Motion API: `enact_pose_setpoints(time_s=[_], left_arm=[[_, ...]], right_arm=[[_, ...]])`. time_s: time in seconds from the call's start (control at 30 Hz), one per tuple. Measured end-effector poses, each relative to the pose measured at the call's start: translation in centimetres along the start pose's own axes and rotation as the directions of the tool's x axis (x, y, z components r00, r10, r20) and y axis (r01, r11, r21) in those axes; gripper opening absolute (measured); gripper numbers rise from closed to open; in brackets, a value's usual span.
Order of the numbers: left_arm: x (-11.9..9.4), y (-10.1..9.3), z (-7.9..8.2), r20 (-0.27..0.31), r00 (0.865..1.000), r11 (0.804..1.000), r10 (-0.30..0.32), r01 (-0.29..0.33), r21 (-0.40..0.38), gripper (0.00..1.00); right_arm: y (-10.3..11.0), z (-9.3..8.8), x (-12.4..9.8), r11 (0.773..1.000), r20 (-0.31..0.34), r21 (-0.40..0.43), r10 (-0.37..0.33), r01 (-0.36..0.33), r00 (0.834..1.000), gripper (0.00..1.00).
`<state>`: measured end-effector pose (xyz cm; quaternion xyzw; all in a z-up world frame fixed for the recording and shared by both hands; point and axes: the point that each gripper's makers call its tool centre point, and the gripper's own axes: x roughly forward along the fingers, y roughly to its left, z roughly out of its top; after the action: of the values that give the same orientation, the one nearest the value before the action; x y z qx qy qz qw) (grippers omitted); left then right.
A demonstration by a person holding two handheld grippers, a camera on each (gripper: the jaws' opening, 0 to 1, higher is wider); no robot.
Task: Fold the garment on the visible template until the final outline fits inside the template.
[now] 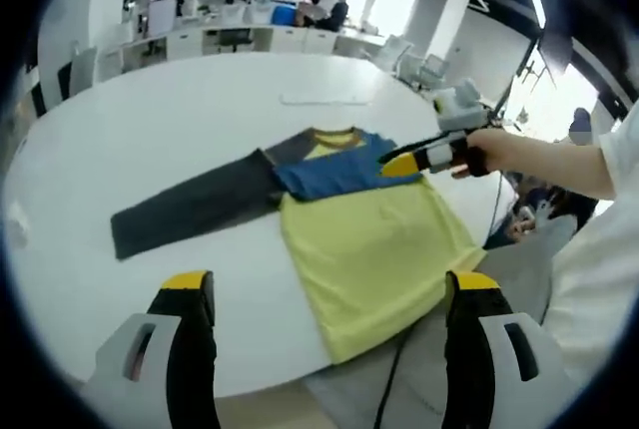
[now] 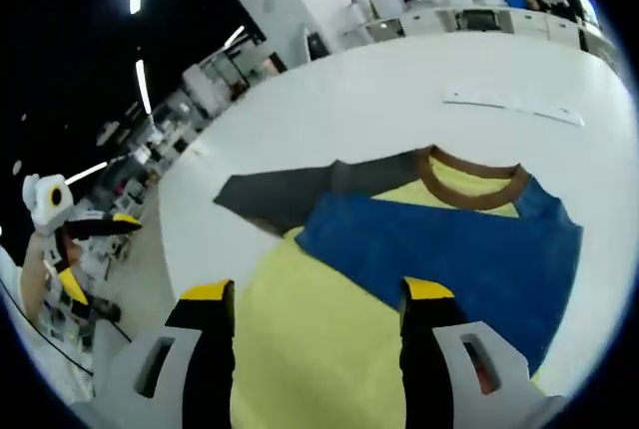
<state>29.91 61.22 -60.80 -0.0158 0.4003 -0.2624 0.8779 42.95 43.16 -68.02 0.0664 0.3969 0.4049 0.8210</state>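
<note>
A long-sleeved shirt lies flat on the white table (image 1: 150, 130). Its yellow body (image 1: 374, 244) reaches the near edge, its hem hanging slightly over. The blue sleeve (image 1: 334, 178) is folded across the chest below the brown collar (image 2: 474, 185). The grey sleeve (image 1: 190, 208) stretches out straight to the left. My right gripper (image 1: 399, 163), held by a hand, hovers at the blue sleeve's right end. In the right gripper view its jaws (image 2: 318, 294) stand open above the yellow body (image 2: 319, 349) and blue sleeve (image 2: 449, 249). My left gripper (image 1: 329, 289) is open, short of the hem.
A thin pale strip (image 1: 324, 100) lies on the table beyond the collar, also seen as the strip (image 2: 509, 105). The left gripper (image 2: 95, 224) shows off the table's edge. Desks, chairs and people stand in the office behind. A cable (image 1: 394, 379) hangs below the table edge.
</note>
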Motion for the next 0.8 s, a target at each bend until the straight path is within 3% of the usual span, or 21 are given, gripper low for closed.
enact_pose_setpoints(time_s=[0.53,0.8], left_arm=[[-0.8,-0.8,0.5,0.0,1.0,0.999,0.015,-0.015,0.031,0.93],[-1.4,-1.2,0.7,0.009,1.0,0.999,0.023,-0.023,0.044,0.93]], right_arm=[[-0.3,-2.2,-5.2,0.999,0.029,-0.034,-0.018,0.019,0.999,0.86],[0.2,-2.7,-8.2,0.999,0.091,-0.03,-0.014,0.017,0.996,0.95]])
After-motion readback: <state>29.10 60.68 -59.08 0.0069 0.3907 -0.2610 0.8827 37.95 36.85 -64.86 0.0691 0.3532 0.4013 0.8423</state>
